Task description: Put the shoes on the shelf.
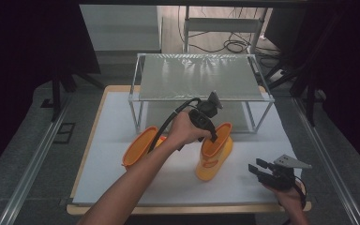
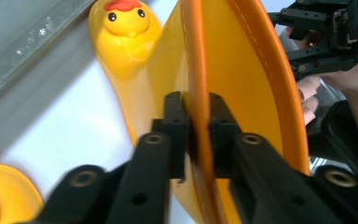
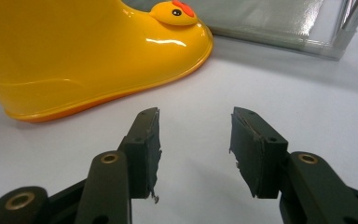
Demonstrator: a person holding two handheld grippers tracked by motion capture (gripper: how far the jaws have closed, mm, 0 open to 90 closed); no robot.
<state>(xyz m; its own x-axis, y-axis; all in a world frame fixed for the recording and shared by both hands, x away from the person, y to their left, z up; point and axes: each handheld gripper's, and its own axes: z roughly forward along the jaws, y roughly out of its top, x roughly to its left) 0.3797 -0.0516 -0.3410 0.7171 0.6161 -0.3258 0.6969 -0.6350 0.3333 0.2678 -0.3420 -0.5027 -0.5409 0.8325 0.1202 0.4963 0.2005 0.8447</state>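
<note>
Currently, at 9 o'clock of table (image 1: 103, 187) centre, one yellow duck boot (image 1: 138, 147) lies on its side, while just past centre toward 3 o'clock the second boot (image 1: 214, 161) stands upright in front of the metal rack (image 1: 201, 77). Over it, the left gripper (image 2: 198, 119) is clamped on the orange rim (image 2: 196, 56) of the standing boot's shaft, one pad either side of the wall. At 4 o'clock, the right gripper (image 3: 195, 144) rests with jaws apart and nothing between them, well clear of the boot.

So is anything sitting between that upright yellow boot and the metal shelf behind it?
Nothing visible. The upright boot, its rim pinched by the left gripper, stands just in front of the shelf, with bare table between. The other boot lies off to its left.
</note>
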